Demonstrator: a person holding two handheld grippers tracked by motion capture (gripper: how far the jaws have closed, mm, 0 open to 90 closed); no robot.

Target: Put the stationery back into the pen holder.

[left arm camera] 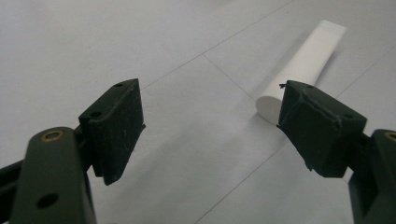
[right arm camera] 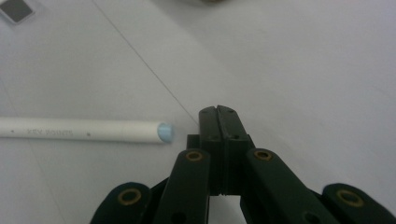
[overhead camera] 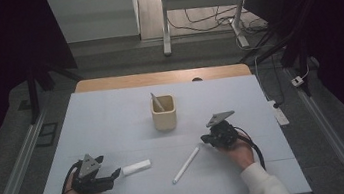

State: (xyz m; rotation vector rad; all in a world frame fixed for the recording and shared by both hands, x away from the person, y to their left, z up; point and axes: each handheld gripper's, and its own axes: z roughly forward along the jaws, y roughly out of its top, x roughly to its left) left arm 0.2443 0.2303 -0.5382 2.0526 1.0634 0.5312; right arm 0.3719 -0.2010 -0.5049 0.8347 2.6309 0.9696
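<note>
Two tools rest low on the surface (overhead camera: 111, 110): the left tool (overhead camera: 117, 173), jaws spread wide, just short of a white tube (overhead camera: 136, 167); the right tool (overhead camera: 206, 140), jaws pressed together and empty, beside a white pen (overhead camera: 186, 164). Farther off stands a cup (overhead camera: 164, 113).

Faint grey print on the white marker (right arm camera: 84, 131), too blurred to read.

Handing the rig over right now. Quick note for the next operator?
Left gripper: open, empty, jaws either side of the near end of the short white stick lying on the mat.
Right gripper: shut, empty, beside the blue-tipped end of the long white pen.
Cup: mid-table, upright, one stick inside.
Done: that one, apparently. Left, probably: the stick and pen, both still flat on the mat.
</note>
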